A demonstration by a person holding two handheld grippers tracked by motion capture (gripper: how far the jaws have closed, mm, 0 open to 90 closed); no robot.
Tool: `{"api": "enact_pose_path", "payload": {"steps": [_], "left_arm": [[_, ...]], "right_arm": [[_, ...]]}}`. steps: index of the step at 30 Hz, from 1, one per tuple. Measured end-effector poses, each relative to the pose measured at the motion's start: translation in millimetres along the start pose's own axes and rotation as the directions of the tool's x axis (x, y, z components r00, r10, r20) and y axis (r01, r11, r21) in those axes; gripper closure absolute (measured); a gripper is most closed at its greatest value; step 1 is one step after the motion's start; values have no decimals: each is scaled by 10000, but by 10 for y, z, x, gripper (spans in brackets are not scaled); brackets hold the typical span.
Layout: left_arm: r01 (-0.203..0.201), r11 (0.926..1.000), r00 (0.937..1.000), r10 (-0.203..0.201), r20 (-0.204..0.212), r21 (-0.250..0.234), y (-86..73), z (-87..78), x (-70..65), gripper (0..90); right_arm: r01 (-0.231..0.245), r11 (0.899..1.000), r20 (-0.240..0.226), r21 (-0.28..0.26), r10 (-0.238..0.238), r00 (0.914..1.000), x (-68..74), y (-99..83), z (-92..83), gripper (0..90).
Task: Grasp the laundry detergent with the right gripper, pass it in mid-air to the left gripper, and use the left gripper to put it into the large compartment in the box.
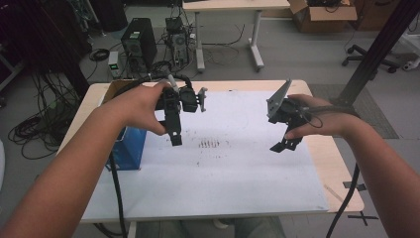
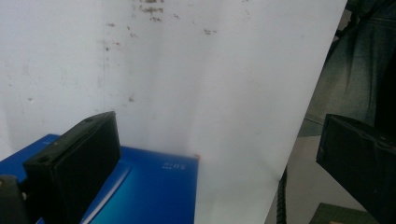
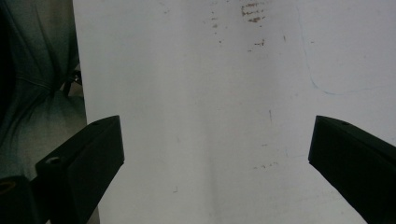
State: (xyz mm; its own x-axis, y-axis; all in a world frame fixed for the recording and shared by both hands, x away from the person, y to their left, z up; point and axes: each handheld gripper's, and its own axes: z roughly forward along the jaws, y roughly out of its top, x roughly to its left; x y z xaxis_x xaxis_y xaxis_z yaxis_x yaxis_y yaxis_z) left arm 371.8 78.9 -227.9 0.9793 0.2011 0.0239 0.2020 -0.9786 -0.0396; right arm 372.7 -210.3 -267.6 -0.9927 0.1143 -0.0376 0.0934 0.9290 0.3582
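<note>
We hold both grippers, left (image 1: 176, 135) and right (image 1: 286, 144), spread empty above the sheet (image 1: 233, 173), left nearest the blue box (image 1: 130, 148), ready to reach

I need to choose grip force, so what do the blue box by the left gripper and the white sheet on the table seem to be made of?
The blue rectangular box looks like glossy coated cardboard: crisp edges, a soft sheen and small printing. The white sheet looks like matte paper or thin board, flat with dull brown smudges. Neither is certain.
</note>
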Motion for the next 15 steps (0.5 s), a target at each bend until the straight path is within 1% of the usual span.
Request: {"api": "enact_pose_path", "payload": {"steps": [3,7,9,12,14,15], "left_arm": [[-32,10000,10000,32,9,55,5,-3,-1,2],[63,10000,10000,-63,32,27,-1,8,4,2],[60,9999,10000,-60,36,103,2,7,5,2],[78,9999,10000,-78,0,150,6,9,0,2],[42,9999,10000,-41,-63,99,8,8,-5,2],[48,9999,10000,-48,-53,156,10,1,-11,2]], "right_arm": [[-19,10000,19,-52,19,10000,0,-4,-2,34],[-48,10000,13,-50,48,10000,-10,-18,5,34],[-41,10000,18,-84,41,10000,-11,-23,7,35],[-34,10000,20,-91,34,10000,-10,-24,0,35],[-62,9999,54,-108,62,10000,-11,-25,-7,33],[-56,9999,54,-131,57,10000,-9,-26,-9,34]]}}
